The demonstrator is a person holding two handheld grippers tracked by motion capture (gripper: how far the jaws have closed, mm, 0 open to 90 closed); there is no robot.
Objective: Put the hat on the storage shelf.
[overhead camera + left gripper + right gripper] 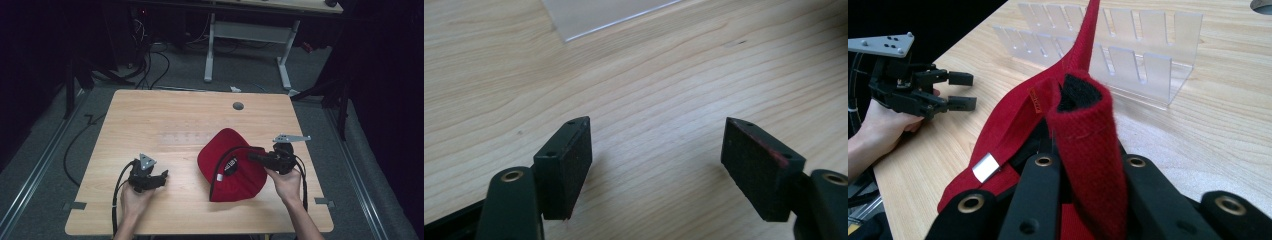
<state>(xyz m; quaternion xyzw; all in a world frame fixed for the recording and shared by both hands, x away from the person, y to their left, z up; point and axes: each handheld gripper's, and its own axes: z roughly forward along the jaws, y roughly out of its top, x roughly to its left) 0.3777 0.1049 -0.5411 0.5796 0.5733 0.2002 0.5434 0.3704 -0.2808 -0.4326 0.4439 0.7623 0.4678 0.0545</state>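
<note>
High view: we are pinching the red fabric cap's [231, 167] edge at four o'clock on the light wooden surface [170, 115] with the right gripper [262, 158]; our left gripper [162, 176] is idling wide open, empty. The thin fold could slip free.

A lab: wooden table [165, 115], dark curtains, floor cables [150, 65], another desk [250, 30] behind.

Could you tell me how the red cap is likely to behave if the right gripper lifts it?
Probably floppy: in the right gripper view, the fabric of the cap curls into a soft fold between the jaws of the right gripper. It likely sags rather than holding shape, since it lies flattened on the table. It looks light, and the fuzzy cloth seems unlikely to slip.
</note>
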